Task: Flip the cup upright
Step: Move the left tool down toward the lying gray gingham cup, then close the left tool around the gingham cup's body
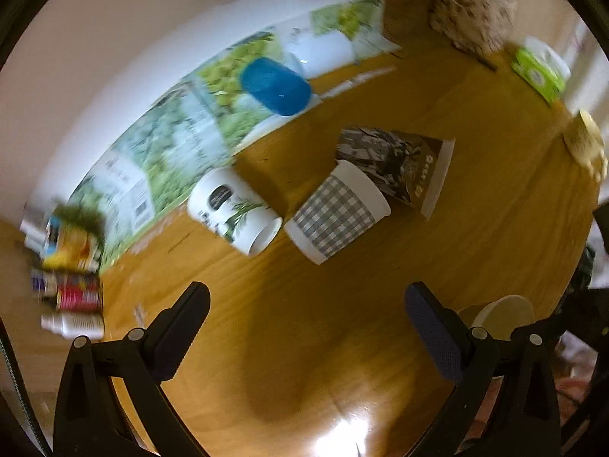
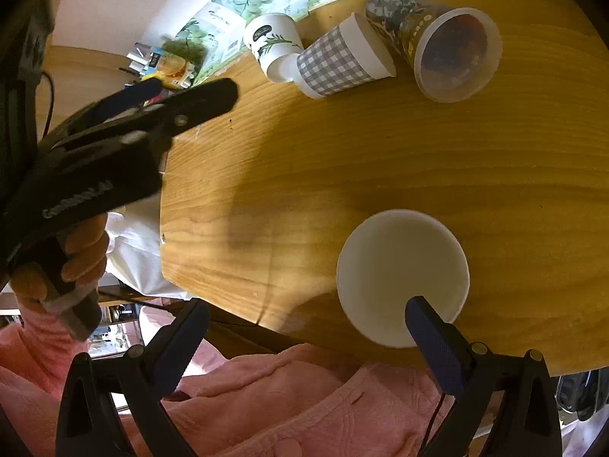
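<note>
My wooden surface (image 2: pixel 342 160) runs to a white wall (image 1: pixel 114 38), leaf-print packaging (image 1: pixel 182 141) along its far edge. Near my edge a plain white paper cup (image 2: pixel 403 278) stands upright, mouth open. Beyond lie a checked cup (image 2: pixel 338 63), a dark printed cup (image 2: pixel 434 38) and a white leaf-print cup (image 2: pixel 272 42), tipped over. My left tool (image 1: pixel 306 318) and right tool (image 2: pixel 306 335) are both spread wide, empty; the left view is blurred.

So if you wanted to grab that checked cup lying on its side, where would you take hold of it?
Probably across the middle of the checked cup, one finger on each side of its wall, coming down from above. It lies on its side on the table, so the round wall faces up. The white sprig cup crowds its base end, so stay nearer the rim.
</note>
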